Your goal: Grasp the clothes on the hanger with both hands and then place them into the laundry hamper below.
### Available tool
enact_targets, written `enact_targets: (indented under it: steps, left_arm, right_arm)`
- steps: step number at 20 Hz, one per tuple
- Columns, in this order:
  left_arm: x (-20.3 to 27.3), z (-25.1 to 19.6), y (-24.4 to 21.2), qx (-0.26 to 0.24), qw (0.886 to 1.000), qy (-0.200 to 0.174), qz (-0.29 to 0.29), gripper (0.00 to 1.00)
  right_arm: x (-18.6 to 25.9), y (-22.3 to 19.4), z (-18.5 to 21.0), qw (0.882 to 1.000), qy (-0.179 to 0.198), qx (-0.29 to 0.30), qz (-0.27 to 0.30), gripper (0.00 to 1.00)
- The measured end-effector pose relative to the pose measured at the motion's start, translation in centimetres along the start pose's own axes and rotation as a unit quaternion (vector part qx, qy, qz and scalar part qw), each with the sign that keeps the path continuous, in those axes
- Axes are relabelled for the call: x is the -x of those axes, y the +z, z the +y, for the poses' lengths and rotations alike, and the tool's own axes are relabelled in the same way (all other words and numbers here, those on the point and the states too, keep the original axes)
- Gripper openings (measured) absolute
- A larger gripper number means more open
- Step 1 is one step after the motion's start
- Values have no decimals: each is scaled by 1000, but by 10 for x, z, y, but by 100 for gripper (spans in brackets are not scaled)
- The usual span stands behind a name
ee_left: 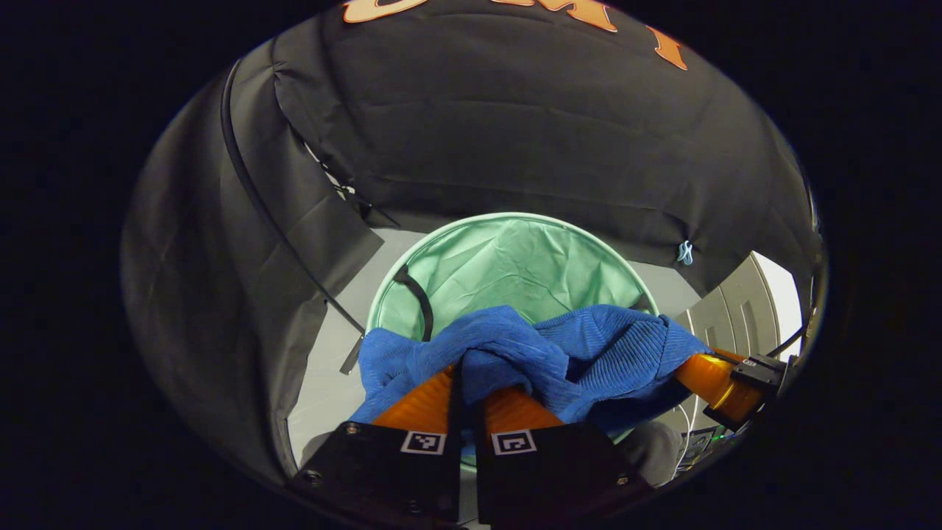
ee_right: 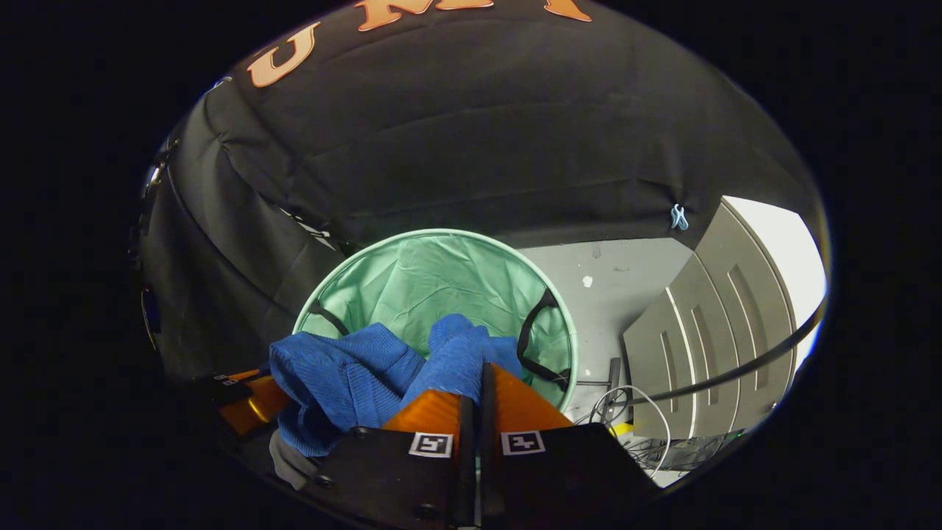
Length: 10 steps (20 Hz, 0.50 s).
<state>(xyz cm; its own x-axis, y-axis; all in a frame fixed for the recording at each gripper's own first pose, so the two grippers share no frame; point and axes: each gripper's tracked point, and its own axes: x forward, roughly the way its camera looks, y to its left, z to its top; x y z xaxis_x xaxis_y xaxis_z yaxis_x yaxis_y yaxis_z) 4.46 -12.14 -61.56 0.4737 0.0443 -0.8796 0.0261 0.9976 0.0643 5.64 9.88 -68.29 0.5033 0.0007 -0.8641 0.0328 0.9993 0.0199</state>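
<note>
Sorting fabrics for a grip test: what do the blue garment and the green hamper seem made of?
Blue garment: looks like soft ribbed knit, matte; fine parallel ridges show. Green hamper: probably thin woven synthetic, faintly shiny; sharp creases in its wall, a stiff pale rim and black strap handles.

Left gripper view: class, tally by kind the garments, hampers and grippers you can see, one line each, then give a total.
Blue garment: 1
Green hamper: 1
Grippers: 2, the left gripper and the right gripper
Total: 4

Each gripper, left gripper (ee_left: 466,368) and right gripper (ee_right: 478,379), has a black screwed body bearing 2 square black-and-white markers.
</note>
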Motion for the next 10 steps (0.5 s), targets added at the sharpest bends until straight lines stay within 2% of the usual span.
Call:
enact_targets:
  steps: [1, 2, 4, 5, 6, 7, 8, 10]
  left_arm:
    - [0, 1, -3, 4, 1000, 3, 4, 13]
    - [1, 0, -6, 9, 1000, 1, 7, 15]
    - [1, -1, -10, 18, 1000, -3, 12, 26]
    - [2, -2, -11, 20, 1000, -6, 15, 36]
    - [3, -2, -11, 21, 1000, -6, 17, 46]
    - [6, -4, -14, 23, 1000, -7, 16, 59]
    - [10, -5, -14, 23, 1000, -7, 16, 63]
    - [11, -4, -12, 23, 1000, -8, 15, 60]
  right_arm:
    - [-2, 0, -3, 1000, -3, -1, -1, 5]
    - [-5, 2, -1, 1000, 0, -1, -5, 19]
    - [4, 8, 3, 1000, 4, -4, -12, 23]
    - [6, 12, 4, 1000, 6, -6, -17, 23]
    - [8, 12, 5, 1000, 5, -7, -18, 36]
    - [11, 12, 1, 1000, 1, -6, -20, 29]
    - [12, 11, -1, 1000, 1, -7, -19, 42]
    - [14, 10, 1, 1000, 1, -8, -18, 53]
